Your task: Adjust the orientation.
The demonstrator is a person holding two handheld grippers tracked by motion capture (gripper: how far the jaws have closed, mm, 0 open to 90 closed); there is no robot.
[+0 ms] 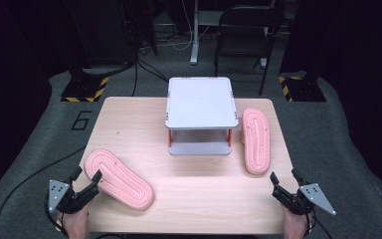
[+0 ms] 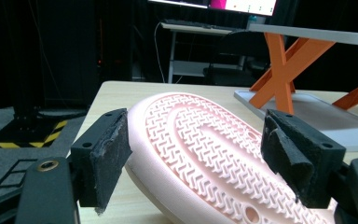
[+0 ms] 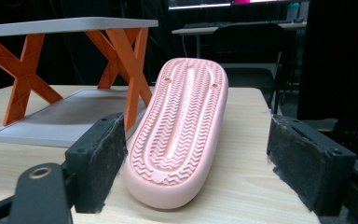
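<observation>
Both grippers' jaws wide open, holding nothing. Left slipper (image 1: 119, 179) lies sole-up front-left of the rack (image 1: 201, 115), long axis diagonal, heel end between left gripper (image 1: 85, 177) jaws. Right slipper (image 1: 255, 140) beside the rack, ahead of right gripper (image 1: 284, 182).

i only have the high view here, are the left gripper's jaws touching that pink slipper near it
Observer: No. The left gripper view shows the left gripper open, its pads standing off either side of the pink rubber slipper, which lies sole up.
Operator: whats holding up the grey shelf, i just see its top
Observer: Orange X-shaped braces carry the grey two-tier plastic shelf.
Operator: and the right side
Observer: The right gripper is open too, the second pink slipper ahead of its jaws, herringbone tread up.
</observation>
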